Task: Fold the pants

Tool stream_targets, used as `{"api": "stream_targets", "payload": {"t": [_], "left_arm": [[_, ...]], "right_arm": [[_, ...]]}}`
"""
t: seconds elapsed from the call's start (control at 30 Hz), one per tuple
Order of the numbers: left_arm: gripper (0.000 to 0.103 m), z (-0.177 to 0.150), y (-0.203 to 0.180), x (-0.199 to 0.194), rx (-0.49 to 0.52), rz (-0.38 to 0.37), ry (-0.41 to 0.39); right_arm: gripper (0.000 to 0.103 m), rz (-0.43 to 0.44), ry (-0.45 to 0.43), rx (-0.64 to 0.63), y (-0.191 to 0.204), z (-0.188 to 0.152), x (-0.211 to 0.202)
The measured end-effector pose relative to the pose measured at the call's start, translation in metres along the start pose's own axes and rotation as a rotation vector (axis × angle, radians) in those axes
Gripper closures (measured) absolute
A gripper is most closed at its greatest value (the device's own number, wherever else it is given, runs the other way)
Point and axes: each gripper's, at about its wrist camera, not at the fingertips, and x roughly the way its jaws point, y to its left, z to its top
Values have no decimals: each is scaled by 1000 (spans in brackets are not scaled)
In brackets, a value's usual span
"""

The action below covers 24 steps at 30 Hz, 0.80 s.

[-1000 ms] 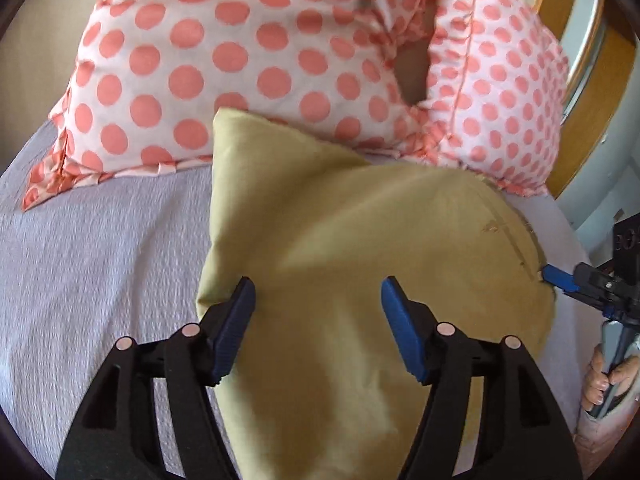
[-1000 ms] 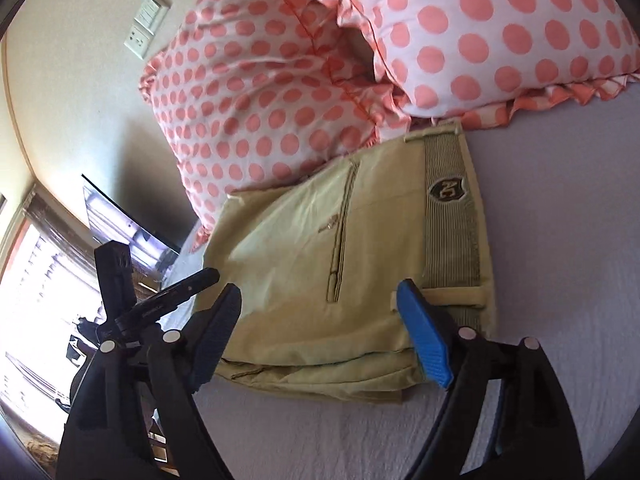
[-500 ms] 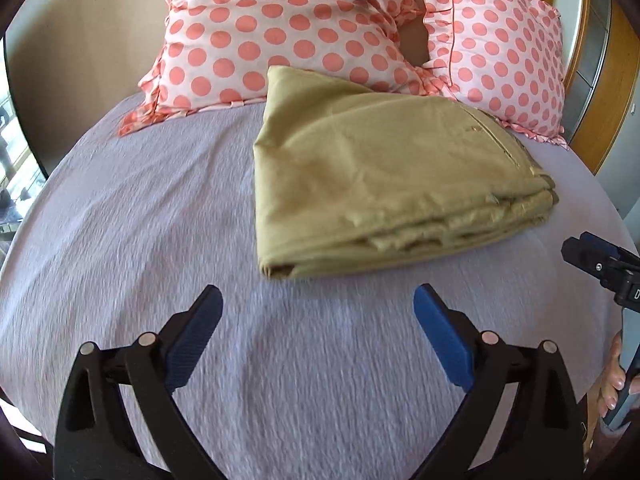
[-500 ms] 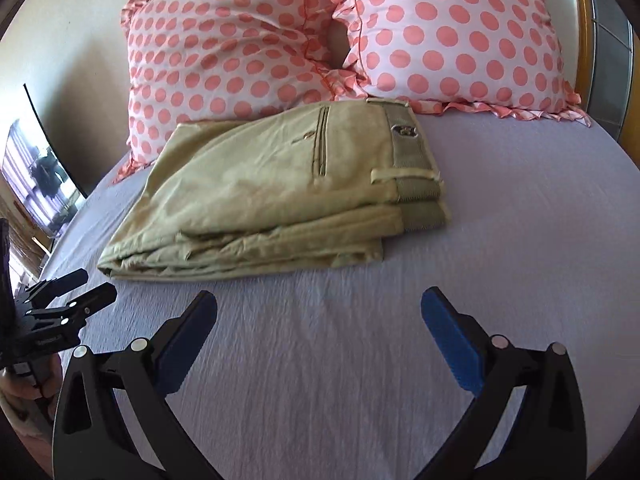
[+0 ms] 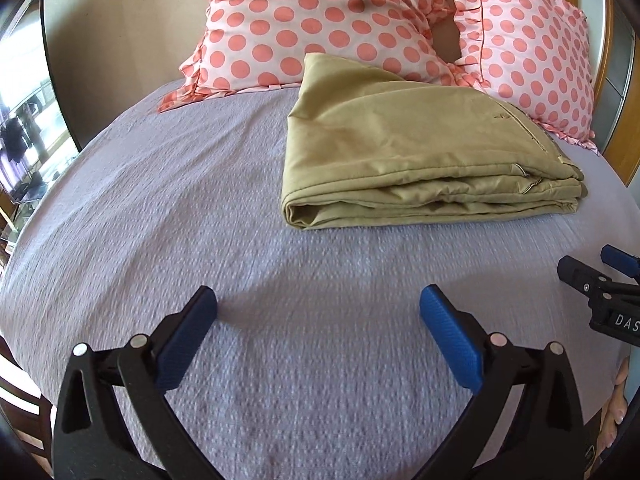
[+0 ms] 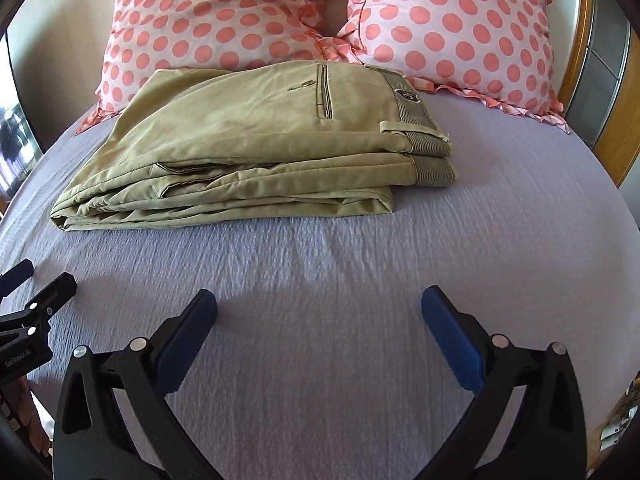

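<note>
The khaki pants [image 5: 420, 160] lie folded in a flat stack on the lilac bedspread [image 5: 200, 208], their far edge against the pillows. In the right wrist view the pants [image 6: 256, 148] show a back pocket and the waistband at the right end. My left gripper [image 5: 318, 320] is open and empty, hovering above the bedspread well short of the pants. My right gripper [image 6: 318, 322] is open and empty too, likewise back from the stack. Each gripper shows at the edge of the other's view.
Two white pillows with coral dots [image 5: 320, 20] [image 6: 452, 24] lean at the head of the bed behind the pants. A wooden frame [image 6: 616, 120] runs along the right. A window [image 5: 24, 120] is at the left.
Both grippers have pulled back from over the pants toward the foot of the bed and opened wider. The folded pants lie where they were.
</note>
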Motion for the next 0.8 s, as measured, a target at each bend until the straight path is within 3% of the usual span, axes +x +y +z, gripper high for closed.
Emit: {"api": "stream_targets", "payload": {"t": [0.8], "left_arm": [[2, 0, 0, 0, 4, -3, -6]], "right_arm": [[1, -2, -4, 2, 0, 0, 0]]}}
